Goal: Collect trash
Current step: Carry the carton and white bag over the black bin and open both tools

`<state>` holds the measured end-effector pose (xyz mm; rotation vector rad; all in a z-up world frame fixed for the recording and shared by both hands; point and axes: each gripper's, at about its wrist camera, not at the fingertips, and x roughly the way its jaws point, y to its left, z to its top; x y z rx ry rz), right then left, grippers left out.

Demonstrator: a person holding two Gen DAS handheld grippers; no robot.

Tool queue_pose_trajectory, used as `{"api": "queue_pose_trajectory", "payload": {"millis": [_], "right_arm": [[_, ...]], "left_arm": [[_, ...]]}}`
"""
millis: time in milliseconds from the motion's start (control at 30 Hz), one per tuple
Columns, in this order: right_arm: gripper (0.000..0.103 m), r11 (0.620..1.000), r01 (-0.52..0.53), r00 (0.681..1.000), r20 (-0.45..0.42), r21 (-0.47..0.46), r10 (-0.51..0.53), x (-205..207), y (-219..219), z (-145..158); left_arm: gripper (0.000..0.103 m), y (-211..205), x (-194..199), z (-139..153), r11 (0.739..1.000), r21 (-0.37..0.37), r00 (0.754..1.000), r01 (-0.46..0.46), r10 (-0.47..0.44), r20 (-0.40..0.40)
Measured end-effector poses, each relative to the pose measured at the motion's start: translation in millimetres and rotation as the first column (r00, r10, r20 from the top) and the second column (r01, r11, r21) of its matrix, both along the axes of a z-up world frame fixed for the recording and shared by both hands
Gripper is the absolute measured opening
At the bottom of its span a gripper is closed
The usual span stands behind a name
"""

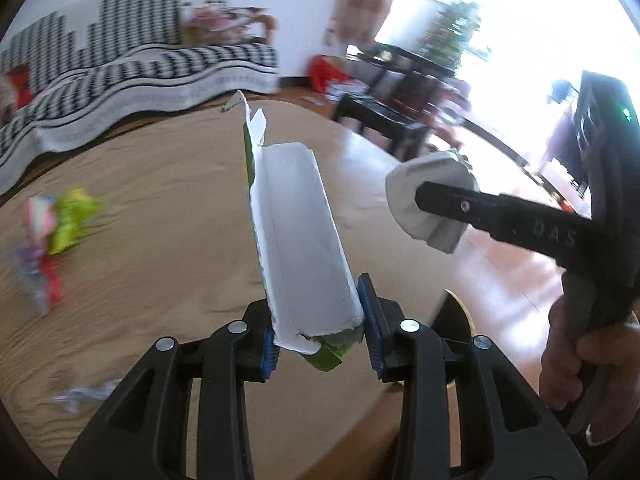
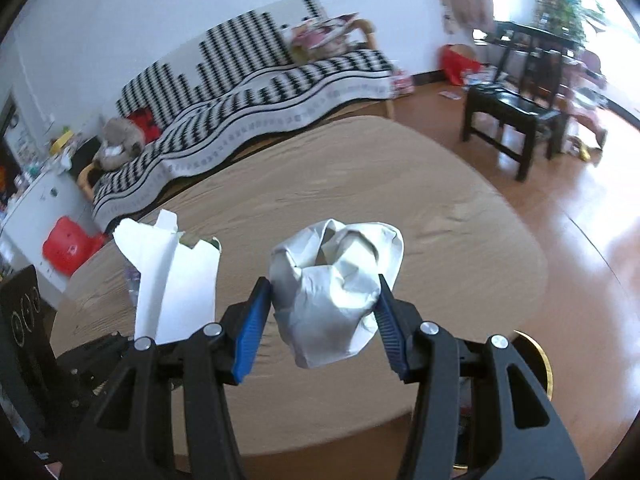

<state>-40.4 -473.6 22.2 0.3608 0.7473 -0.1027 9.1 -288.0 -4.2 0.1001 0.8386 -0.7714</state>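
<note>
Left wrist view shows the left gripper [image 1: 320, 336] with its jaws pinched on the near end of a torn carton [image 1: 300, 232], white inside and green outside, held above the bench [image 1: 160, 160]. It looks light and thin-walled; it would likely crush under pressure, so the pinch across the folded end seems the sound place. To the right of the carton, the right gripper [image 2: 326, 312] has its jaws closed around a crumpled paper wad [image 2: 336, 280], soft and springy by the look of it, gripped across its middle. Left of the carton, bright wrappers [image 1: 52, 236] lie on the bench, too blurred to identify, and a silvery scrap [image 1: 86, 394] sits nearer. No bin is clearly visible; a dark round rim [image 2: 540, 364] at the bench's right edge is cut off.
</note>
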Motion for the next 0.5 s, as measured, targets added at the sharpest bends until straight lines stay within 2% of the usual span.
{"api": "queue_pose_trajectory", "payload": {"millis": [233, 500], "right_arm": [[0.051, 0.99, 0.142, 0.989, -0.034, 0.013, -0.142, -62.6, -76.1, -18.8], [0.051, 0.964, 0.258, 0.96, -0.125, 0.058, -0.249, -114.5, -137.6, -52.9]], "left_arm": [[0.034, -69.0, -37.3, -14.3, 0.985, -0.004, 0.985, 0.171, -0.171, -0.014], [0.034, -127.8, -71.7, -48.9, 0.942, 0.03, 0.94, 0.335, -0.332, -0.076]]}}
